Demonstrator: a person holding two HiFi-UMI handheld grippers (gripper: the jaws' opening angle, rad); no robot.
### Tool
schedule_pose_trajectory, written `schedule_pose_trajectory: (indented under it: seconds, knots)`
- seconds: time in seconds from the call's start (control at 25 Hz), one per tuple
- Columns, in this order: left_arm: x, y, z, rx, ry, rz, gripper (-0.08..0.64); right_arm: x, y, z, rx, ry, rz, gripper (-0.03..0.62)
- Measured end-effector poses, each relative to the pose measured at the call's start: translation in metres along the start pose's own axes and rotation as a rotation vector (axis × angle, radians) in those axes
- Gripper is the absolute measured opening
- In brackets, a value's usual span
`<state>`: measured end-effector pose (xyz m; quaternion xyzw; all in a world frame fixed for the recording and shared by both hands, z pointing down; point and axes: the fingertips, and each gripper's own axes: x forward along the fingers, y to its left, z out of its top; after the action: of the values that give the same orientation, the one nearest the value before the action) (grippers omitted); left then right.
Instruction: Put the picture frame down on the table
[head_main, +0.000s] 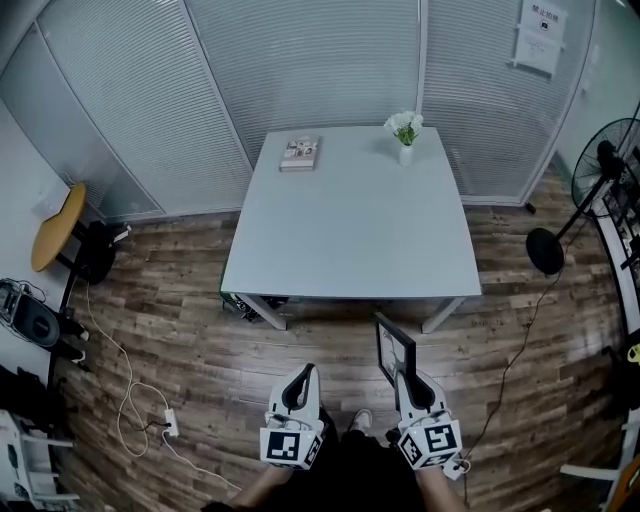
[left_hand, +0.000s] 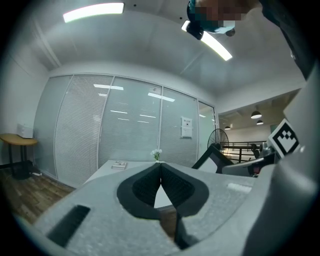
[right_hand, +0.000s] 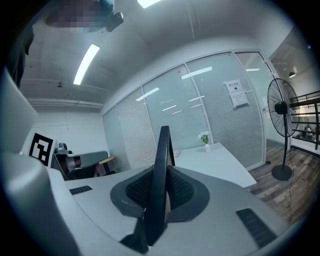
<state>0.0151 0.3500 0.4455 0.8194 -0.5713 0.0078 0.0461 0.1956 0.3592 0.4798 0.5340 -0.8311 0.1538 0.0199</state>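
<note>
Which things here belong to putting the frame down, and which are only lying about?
For the job: picture frame, right tool gripping it, table.
Lying about: book, flower vase, fan, white cable on the floor.

No legible txt: notice (head_main: 540, 35) on glass wall (head_main: 320, 60) & book (head_main: 300, 152) on table (head_main: 350, 230) both too small to read.

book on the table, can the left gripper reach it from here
Probably not yet: the left gripper hangs over the floor, short of the table, and the book lies at its far edge. Nothing blocks the way.
</note>
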Motion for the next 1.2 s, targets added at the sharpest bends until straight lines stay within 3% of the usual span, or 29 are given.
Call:
schedule_pose_trajectory:
  seconds: [0.28,0.68,1.2]
  knots:
    - [0.014,0.01,-0.006,0.001,0.013,0.038,0.015,0.014,-0.008,0.004,0.004,0.0,0.011,0.057]
    - [0.078,0.036,-0.008,0.014,0.011,-0.005,0.015,0.071,-0.028,0.016,-0.016,-0.001,-0.015,0.057]
    - [0.199,0.136,0.004,-0.029,0.007,0.01,0.015,0.208,-0.041,0.048,-0.037,0.031,-0.038,0.057]
